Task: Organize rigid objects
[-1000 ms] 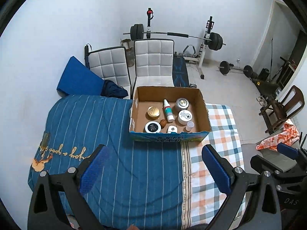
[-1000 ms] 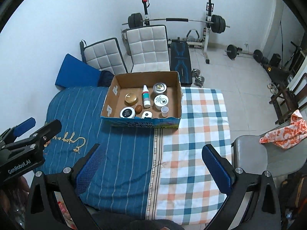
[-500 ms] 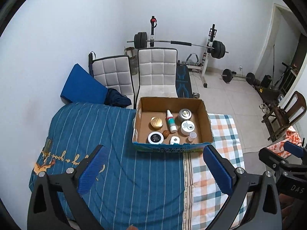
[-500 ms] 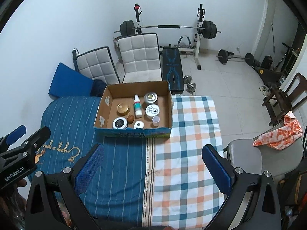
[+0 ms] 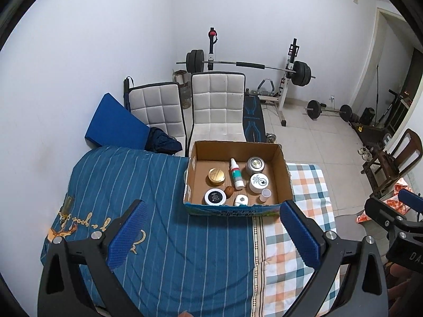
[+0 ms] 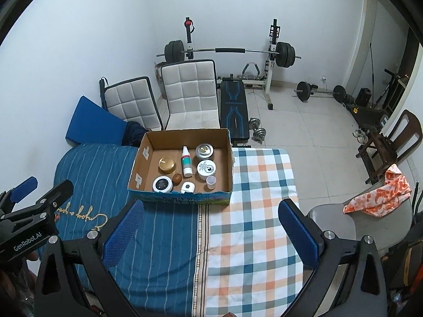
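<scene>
An open cardboard box (image 5: 286, 174) (image 6: 227, 142) sits at the far end of the bed. It holds several small items: a gold tin (image 5: 216, 176) (image 6: 166, 164), a white spray bottle (image 5: 236, 176) (image 6: 186, 164), a silver tin (image 5: 255, 165), a white jar (image 5: 258, 182), a black-lidded jar (image 5: 215, 196) and a small brown object (image 5: 229, 191). My left gripper (image 5: 215, 233) is open and empty, high above the blue striped cover. My right gripper (image 6: 211, 233) is open and empty, well back from the box.
The bed has a blue striped cover (image 5: 148, 211) on the left and a checked cover (image 6: 259, 211) on the right. Two white chairs (image 5: 216, 111), a blue cushion (image 5: 115, 125) and a barbell rack (image 5: 248, 64) stand behind. A grey chair with an orange cloth (image 6: 378, 198) is at the right.
Both grippers have pulled back and tilted up, so the box sits lower in both views and more of the room shows. Both stay open and empty.
</scene>
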Available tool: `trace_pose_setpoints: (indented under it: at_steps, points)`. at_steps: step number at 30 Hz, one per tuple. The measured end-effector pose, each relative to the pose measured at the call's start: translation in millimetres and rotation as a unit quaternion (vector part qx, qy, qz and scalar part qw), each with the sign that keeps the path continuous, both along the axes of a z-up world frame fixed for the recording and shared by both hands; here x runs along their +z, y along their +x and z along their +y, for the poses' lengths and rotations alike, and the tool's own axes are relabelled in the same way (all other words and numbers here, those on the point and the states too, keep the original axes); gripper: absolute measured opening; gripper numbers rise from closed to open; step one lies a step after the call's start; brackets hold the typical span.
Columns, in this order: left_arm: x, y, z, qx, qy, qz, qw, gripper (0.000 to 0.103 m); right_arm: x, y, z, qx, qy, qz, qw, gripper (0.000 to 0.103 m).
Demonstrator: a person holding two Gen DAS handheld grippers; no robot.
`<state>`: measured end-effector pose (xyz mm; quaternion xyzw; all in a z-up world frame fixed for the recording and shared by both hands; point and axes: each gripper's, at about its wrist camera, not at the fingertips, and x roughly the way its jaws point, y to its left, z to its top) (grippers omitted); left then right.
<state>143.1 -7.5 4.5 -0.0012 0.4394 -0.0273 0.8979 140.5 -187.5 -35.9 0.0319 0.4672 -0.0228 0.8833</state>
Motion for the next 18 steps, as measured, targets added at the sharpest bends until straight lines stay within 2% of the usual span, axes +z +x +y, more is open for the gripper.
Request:
trace_pose_setpoints:
  at_steps: [18]
  points:
    - [4.4, -3.9, 1.5, 0.011, 0.000, -0.001, 0.9999, 0.103, 9.6, -0.3, 2.6, 0.001, -0.008, -0.011, 1.000, 0.103]
